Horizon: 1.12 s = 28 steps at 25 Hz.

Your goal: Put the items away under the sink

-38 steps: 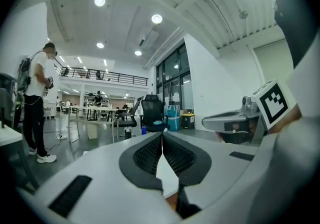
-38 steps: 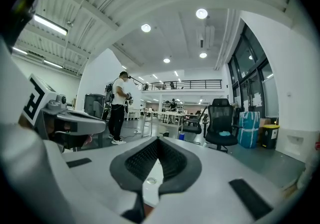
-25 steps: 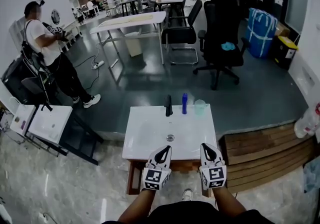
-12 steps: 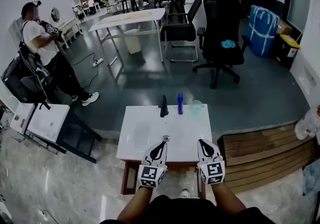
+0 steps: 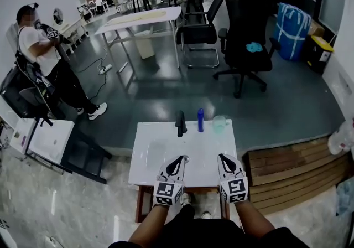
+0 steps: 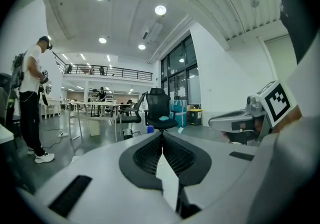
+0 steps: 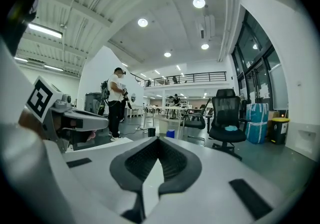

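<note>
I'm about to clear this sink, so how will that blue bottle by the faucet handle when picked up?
The blue bottle is slim and upright, so a push near its top would probably tip it. It looks rigid, likely holding shape in a grip. The clear cup stands close beside it and might get knocked.
</note>
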{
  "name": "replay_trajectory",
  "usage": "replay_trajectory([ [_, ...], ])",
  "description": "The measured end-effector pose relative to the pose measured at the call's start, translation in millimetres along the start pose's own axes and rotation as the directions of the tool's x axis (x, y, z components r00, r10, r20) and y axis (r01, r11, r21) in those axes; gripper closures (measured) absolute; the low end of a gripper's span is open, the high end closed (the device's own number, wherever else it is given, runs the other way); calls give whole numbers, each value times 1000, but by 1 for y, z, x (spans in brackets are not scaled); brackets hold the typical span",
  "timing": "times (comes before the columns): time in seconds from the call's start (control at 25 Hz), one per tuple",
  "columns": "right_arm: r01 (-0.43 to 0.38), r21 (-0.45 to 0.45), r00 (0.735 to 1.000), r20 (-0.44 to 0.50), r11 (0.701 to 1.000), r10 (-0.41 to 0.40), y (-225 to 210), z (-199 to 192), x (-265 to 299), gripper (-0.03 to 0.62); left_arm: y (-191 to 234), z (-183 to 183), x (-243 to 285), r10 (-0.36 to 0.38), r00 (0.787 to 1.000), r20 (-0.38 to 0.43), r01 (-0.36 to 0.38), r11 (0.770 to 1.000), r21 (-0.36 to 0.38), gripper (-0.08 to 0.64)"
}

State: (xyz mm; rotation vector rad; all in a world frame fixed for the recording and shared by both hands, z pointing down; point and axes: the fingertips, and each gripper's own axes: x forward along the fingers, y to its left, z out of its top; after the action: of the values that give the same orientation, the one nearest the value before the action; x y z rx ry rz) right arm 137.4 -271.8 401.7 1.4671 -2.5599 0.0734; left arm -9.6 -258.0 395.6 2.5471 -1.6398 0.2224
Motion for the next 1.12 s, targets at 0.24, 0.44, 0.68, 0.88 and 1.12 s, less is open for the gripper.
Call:
replay_trajectory([
  [0.24, 23, 3, 999, -25, 1000, -23, -5, -1, 48, 574, 32, 6, 39, -40, 999, -10, 40, 999, 6, 538],
  [0.44, 48, 13, 997, -58, 999, -48, -10, -10, 80, 574, 60, 3, 66, -62, 998, -24, 62, 998, -2, 538],
  [0.68, 94, 43, 990, -109, 995, -88, -20, -35, 105, 574, 75, -19, 97, -107, 992, -59, 106, 994, -16, 538],
  [0.88, 156, 67, 977, -155, 986, -144, -37, -57, 118, 574, 84, -36, 121, -136, 986, -97, 133, 990, -37, 538],
  [1.12, 215, 81, 958, -211, 973, -194, -61, -82, 144, 570, 87, -48, 145, -165, 978, -124, 162, 986, -32, 538],
])
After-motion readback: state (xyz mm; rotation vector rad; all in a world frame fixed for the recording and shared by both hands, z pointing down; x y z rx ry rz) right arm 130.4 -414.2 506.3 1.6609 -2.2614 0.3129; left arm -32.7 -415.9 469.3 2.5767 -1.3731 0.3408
